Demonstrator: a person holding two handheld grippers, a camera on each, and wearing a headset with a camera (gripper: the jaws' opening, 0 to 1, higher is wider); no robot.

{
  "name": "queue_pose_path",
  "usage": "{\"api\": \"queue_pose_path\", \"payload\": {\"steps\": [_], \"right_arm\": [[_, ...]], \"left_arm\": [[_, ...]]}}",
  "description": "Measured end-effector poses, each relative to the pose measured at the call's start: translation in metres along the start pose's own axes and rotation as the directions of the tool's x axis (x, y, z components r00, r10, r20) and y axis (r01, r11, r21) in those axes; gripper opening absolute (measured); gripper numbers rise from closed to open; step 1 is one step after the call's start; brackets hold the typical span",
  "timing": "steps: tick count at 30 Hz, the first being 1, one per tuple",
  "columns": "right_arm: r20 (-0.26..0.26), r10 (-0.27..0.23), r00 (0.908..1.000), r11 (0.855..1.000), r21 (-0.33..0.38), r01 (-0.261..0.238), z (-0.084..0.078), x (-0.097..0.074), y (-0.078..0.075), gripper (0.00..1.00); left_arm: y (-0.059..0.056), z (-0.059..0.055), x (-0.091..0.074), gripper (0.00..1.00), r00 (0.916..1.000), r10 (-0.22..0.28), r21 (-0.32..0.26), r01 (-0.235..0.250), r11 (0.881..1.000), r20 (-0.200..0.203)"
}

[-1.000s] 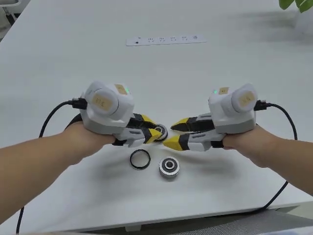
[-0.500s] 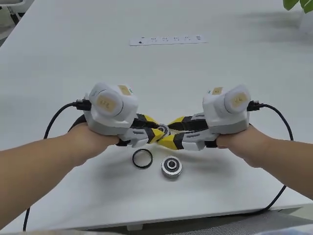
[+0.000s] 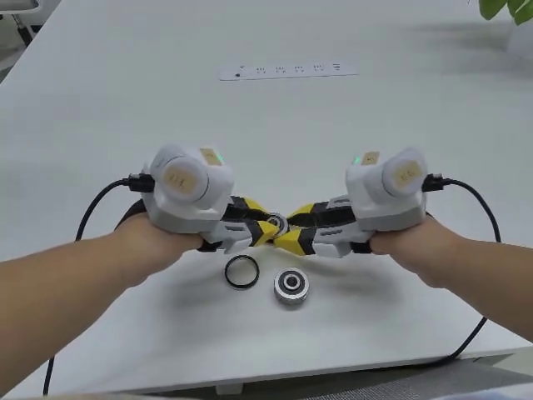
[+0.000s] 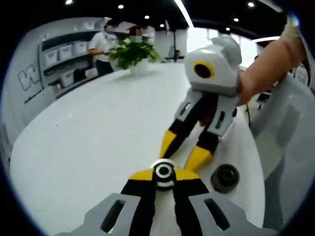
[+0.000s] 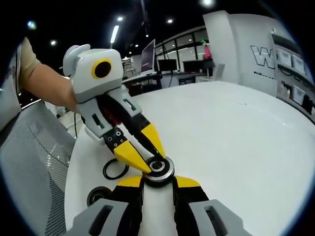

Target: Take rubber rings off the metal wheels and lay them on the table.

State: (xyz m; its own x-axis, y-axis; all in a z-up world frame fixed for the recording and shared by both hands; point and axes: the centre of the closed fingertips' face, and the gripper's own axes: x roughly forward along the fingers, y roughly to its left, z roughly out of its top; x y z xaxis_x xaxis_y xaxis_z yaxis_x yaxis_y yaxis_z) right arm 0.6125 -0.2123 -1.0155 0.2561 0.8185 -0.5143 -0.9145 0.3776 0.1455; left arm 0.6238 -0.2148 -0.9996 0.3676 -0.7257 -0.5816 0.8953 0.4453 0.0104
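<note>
One ring (image 3: 241,272) off, lying under tools | left tool (image 3: 265,232) clamps ringed wheel (image 3: 276,223) | right tool (image 3: 288,234) part-open at it, grip unclear

— What has changed since a second ago?
— My right tongs (image 4: 181,153) have come across to my left tongs (image 5: 150,157). Back then a strip of bare desk (image 3: 375,108) showed between the two pairs. Now their yellow tips meet at the metal wheel (image 5: 158,169) that the left pair holds.
— And the right jaws?
— They stood wider apart then. They've drawn closer together and now flank the wheel's rim, one tip on each side. I can't tell whether they press on it yet.
</note>
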Motion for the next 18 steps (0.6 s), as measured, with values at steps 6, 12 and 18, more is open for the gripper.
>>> {"api": "queue_pose_path", "payload": {"steps": [6, 12, 18], "right_arm": [[-0.006, 0.005, 1.0000, 1.000, 0.003, -0.005, -0.0050, -0.0050, -0.0018, 0.09], [-0.009, 0.001, 1.0000, 1.000, 0.013, -0.001, -0.0046, -0.0044, -0.0015, 0.04], [0.006, -0.007, 1.0000, 0.994, 0.107, 0.006, -0.0032, -0.0067, -0.0037, 0.00]], "left_arm": [[0.0001, -0.0004, -0.0003, 0.13, 1.0000, 0.003, -0.003, -0.003, 1.000, 0.001], [0.0000, -0.0008, -0.0003, 0.13, 1.0000, 0.009, -0.004, -0.009, 1.000, 0.001], [0.0005, -0.0012, 0.0001, 0.13, 0.9999, 0.013, -0.001, -0.013, 1.000, 0.000]]}}
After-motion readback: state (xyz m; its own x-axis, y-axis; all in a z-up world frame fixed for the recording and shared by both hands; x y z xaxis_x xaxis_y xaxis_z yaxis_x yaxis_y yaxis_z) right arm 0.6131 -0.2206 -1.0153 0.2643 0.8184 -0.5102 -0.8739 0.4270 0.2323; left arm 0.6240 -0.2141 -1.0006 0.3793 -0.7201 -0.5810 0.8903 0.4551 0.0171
